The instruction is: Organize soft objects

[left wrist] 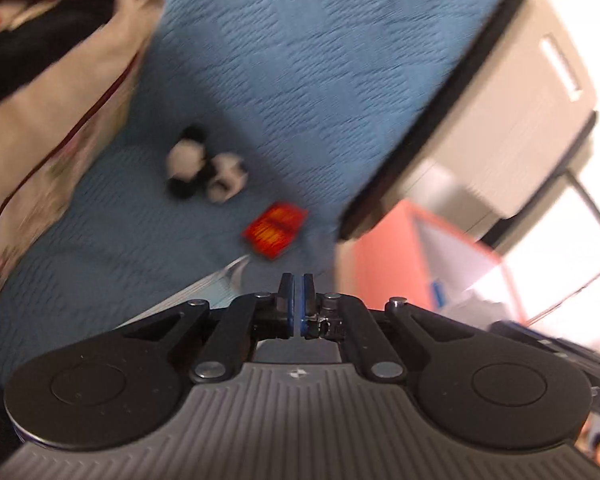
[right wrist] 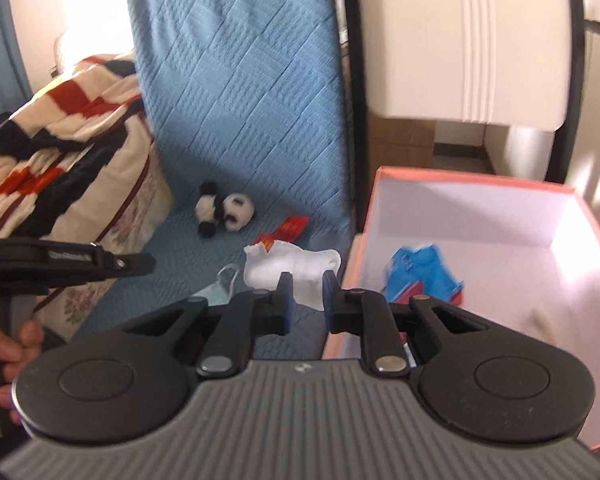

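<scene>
Now | right hand-held gripper (right wrist: 304,280) is clamping white sock (right wrist: 296,268) beside pink box (right wrist: 476,184) | left hand-held gripper (left wrist: 297,282) is closing together (empty) | risk: loose sock is catching box rim, falling onto bed (right wrist: 236,80).

panda plush (right wrist: 226,210), black/white, lying on its side on the blue quilt at 11 o'clock from the white sock (right wrist: 292,270). sock crumpled, partly over a red packet (right wrist: 288,229) at its 12, touching. coral box (right wrist: 572,216) at sock's 3 o'clock, open, blue item (right wrist: 424,272) inside.
</scene>
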{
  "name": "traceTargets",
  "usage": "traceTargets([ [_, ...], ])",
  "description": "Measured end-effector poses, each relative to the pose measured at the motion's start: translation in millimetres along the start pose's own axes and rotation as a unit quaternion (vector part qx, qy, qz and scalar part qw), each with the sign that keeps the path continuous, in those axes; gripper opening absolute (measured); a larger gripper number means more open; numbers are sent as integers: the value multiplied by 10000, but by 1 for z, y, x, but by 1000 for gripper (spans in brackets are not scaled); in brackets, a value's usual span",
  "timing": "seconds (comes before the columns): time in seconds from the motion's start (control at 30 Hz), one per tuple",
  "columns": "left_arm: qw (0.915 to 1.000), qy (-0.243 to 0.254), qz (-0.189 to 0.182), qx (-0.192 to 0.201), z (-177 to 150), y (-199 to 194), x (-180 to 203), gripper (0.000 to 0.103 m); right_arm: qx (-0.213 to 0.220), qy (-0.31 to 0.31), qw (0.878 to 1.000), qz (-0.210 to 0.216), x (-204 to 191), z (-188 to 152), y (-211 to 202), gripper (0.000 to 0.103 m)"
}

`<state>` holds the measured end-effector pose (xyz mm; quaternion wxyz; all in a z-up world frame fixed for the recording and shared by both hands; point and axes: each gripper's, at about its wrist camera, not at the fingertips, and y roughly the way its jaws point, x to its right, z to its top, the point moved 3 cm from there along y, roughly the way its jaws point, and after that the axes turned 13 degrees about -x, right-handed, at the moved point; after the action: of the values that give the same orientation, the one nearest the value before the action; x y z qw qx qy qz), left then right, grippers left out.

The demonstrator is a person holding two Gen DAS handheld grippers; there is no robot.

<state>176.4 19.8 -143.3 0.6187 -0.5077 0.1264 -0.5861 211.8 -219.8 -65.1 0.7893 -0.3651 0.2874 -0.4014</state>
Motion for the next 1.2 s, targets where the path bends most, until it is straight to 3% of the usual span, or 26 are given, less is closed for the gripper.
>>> traceTargets([
  [0.1, 9995, 62, 224, -190, -11, 11, -22, 26, -142, -56, 9998, 97, -18, -11, 12, 18],
  [0.13, 9992, 101, 305, -234, -14, 14, -28, 43, -181, -69, 9997, 116, -24, -15, 16, 18],
  [0.17, 9986, 159, 420, -268, -16, 17, -32, 53, -221, -79, 9996, 143, -30, -18, 20, 18],
  [0.3, 9950, 497, 740, -457, -24, 31, -43, 60, -422, -124, 9988, 225, -50, -32, 39, 18],
  [0.37, 9919, 735, 859, -585, -27, 42, -45, 70, -512, -118, 9984, 217, -57, -38, 47, 18],
  [0.47, 9850, 1161, 981, -816, -36, 57, -50, 77, -633, -52, 9978, 192, -63, -46, 56, 18],
  [0.67, 9767, 1318, 1130, -1259, -49, 82, -61, 81, -780, -1, 9969, 41, -70, -52, 64, 18],
  [0.83, 9695, 1626, 1379, -1209, -55, 85, -57, 84, -797, 51, 9968, -41, -71, -52, 64, 18],
  [0.93, 9581, 2026, 1655, -1168, -62, 92, -50, 85, -807, 49, 9967, -53, -72, -51, 64, 18],
  [1.03, 9605, 1934, 1636, -1151, -60, 91, -53, 84, -809, 18, 9967, -50, -73, -51, 63, 18],
  [1.1, 9618, 1873, 1655, -1118, -59, 90, -55, 81, -815, 16, 9967, -43, -74, -52, 63, 18],
  [1.2, 9657, 1647, 1734, -1012, -55, 85, -60, 63, -860, 64, 9963, 7, -75, -54, 64, 18],
])
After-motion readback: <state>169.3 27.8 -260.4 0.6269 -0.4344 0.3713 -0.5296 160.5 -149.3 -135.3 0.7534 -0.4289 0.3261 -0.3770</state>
